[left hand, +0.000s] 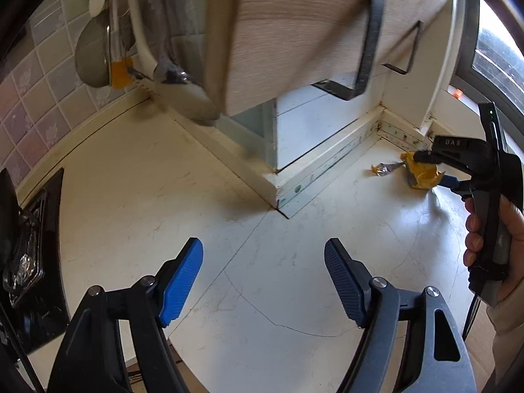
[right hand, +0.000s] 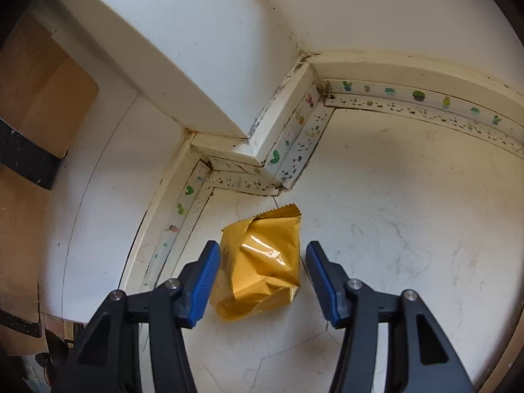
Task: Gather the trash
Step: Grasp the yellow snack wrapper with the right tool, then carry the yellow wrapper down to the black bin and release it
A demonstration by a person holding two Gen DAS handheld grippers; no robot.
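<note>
A crumpled yellow foil wrapper [right hand: 262,262] lies on the white countertop [right hand: 393,229] near a corner of the upstand. My right gripper [right hand: 263,252] straddles it. The left pad sits right at the wrapper's edge, while a gap shows at the right pad, so the jaws stand open around it. In the left wrist view the same wrapper [left hand: 422,177] lies under the right gripper [left hand: 432,168], and a smaller silver-gold wrapper scrap [left hand: 383,169] lies just to its left. My left gripper [left hand: 262,252] hangs open over bare counter with nothing between its fingers.
A black gas hob [left hand: 26,245] sits at the left edge. A wooden cabinet [left hand: 294,32] with black handles hangs overhead. A strainer [left hand: 93,55] hangs on the tiled wall. A person's hand [left hand: 511,229] holds the right gripper's grip. A window is at the far right.
</note>
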